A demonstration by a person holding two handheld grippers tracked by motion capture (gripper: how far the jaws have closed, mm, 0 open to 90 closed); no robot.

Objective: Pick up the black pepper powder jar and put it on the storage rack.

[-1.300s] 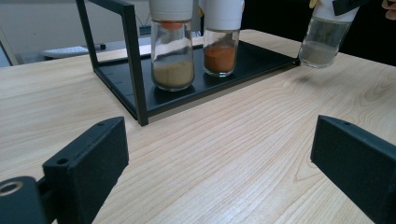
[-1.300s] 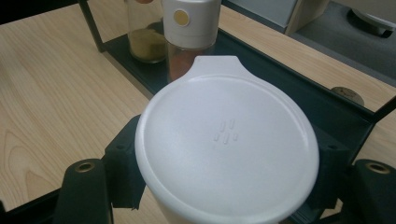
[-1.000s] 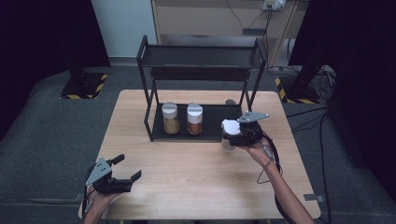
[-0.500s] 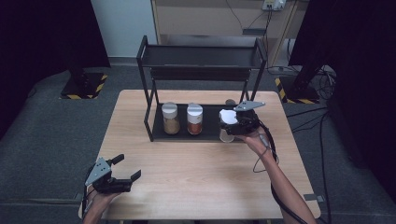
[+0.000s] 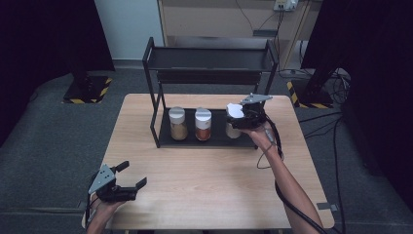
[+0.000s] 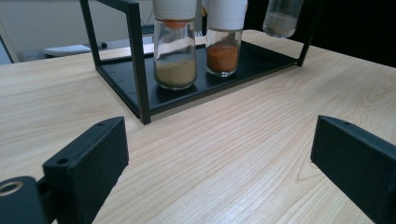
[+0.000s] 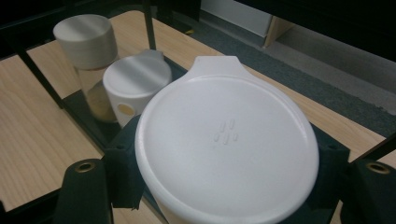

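The right gripper [image 5: 238,121], fingers closed on an upright jar [image 5: 233,129], holds it at 3 o'clock of two jars [image 5: 203,125] on the rack [image 5: 155,109]; left fingers [image 6: 88,158] stay wide, empty.

A black two-tier rack [image 5: 209,73] stands at the far middle of the tabletop [image 5: 209,185]. On the rack's lower shelf stand a jar of tan powder [image 5: 178,123] and, just right of it, a jar of orange-red powder [image 5: 202,124]. At the rack's right end the right tongs [image 5: 238,114] clasp a white-lidded jar [image 5: 234,119] over the shelf. The left tongs [image 5: 127,176], jaws apart, rest well in front of the rack's left side.
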